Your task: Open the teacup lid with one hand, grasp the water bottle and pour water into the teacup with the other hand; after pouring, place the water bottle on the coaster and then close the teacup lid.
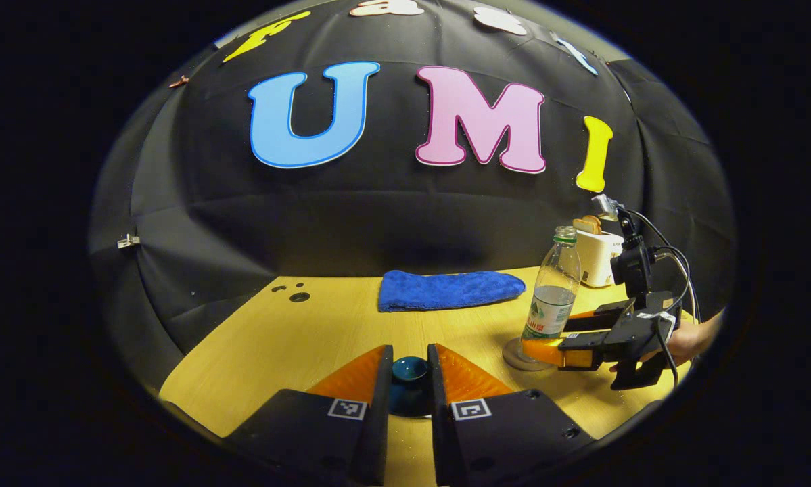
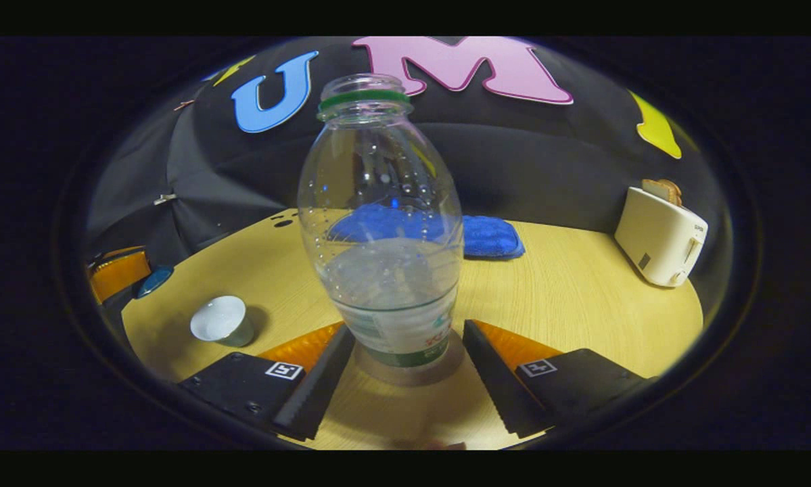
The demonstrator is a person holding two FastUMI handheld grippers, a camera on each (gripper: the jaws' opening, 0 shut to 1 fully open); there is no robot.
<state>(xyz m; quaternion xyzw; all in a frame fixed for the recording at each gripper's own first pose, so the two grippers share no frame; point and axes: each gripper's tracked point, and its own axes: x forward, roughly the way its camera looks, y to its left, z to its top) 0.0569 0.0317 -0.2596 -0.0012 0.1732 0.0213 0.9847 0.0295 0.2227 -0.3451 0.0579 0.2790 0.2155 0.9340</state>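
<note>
My left gripper [image 1: 409, 352] is shut on the dark blue teacup lid [image 1: 408, 385], held low over the table. The clear water bottle [image 2: 385, 237], uncapped and partly full, stands upright on the round coaster [image 2: 412, 370]. My right gripper [image 2: 408, 328] is open, with a finger on each side of the bottle's base and small gaps to it. The white teacup [image 2: 221, 321] stands uncovered at the left with liquid in it. In the left gripper view the bottle [image 1: 555, 284] and the coaster [image 1: 517, 357] are at the right, with the right gripper [image 1: 555, 336] around them.
A blue cloth [image 1: 446, 289] lies at the back of the wooden table [image 1: 276, 338]. A white toaster [image 2: 659, 237] with toast in it stands at the back right. A person's hand [image 1: 692, 338] holds the right gripper at the table's right edge.
</note>
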